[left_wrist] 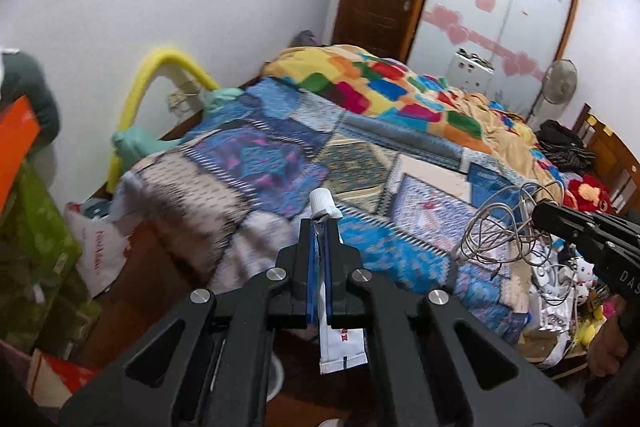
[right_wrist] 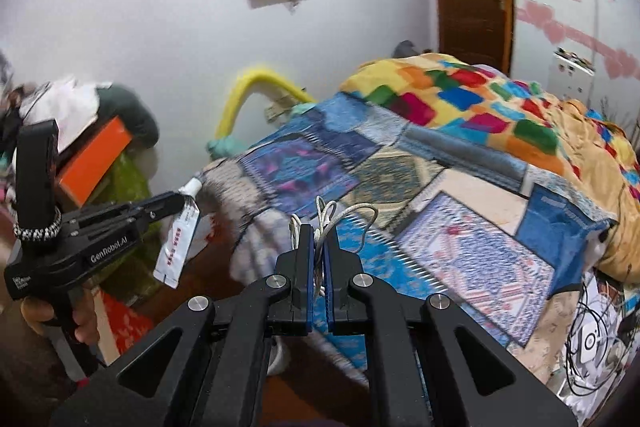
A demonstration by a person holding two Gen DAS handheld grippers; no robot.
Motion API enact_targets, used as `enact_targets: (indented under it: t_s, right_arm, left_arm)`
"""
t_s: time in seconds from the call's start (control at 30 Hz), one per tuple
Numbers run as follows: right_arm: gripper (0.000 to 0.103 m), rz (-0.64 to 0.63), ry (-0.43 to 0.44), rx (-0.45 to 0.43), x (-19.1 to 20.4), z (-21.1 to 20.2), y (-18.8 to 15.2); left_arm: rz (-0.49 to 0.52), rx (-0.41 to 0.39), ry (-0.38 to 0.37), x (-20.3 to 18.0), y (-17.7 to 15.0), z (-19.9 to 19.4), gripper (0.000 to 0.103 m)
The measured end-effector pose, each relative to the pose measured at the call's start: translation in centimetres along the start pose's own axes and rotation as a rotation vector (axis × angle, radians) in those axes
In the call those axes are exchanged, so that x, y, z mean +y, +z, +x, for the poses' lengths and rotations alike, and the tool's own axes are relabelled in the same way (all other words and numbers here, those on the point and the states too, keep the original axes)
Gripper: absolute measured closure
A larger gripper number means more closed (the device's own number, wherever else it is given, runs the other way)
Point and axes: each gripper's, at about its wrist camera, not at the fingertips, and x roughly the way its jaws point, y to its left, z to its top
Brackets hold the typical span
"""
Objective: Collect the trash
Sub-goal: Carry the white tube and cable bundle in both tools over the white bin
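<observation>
Flattened white tube [left_wrist: 329,251] clamped; thin cable [right_wrist: 332,223] looped

"genrobot.ai" stands in white letters on the black side of the left gripper [right_wrist: 182,201], seen at the far left of the right wrist view; a smaller white label sits further back on the same body, too small to read. "das" shows in pale letters on the right gripper [left_wrist: 538,217], at the right edge of the left wrist view, cut off by the frame. red characters run along the white tube [right_wrist: 176,247] held in the left jaws, unreadable. red script on the white bag [left_wrist: 100,251], left of the left tongs, is blurred.
</observation>
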Motion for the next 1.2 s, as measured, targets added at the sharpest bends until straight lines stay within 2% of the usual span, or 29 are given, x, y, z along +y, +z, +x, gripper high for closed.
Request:
enact_targets:
  t_s: [0.33, 0.67, 0.93, 1.2]
  right_arm:
    - [0.099, -0.113, 0.112, 0.092, 9.2, 3.9, -3.0]
    - [0.099, -0.183, 0.179, 0.258, 15.4, 10.4, -6.7]
    - [0.099, -0.17, 0.203, 0.488, 16.5, 18.3, -10.4]
    - [0.098, -0.151, 0.185, 0.633, 16.1, 24.0, -13.0]
  left_arm:
    - [-0.096, 0.047, 0.089, 8.9, -5.5, -3.0, 0.101]
    - [-0.179, 0.161, 0.158, 15.3, -11.4, -1.6, 0.101]
    - [-0.256, 0.291, 0.169, 17.4, -16.6, 3.1, 0.101]
    - [-0.344, 0.44, 0.147, 18.5, -20.1, 9.2, 0.101]
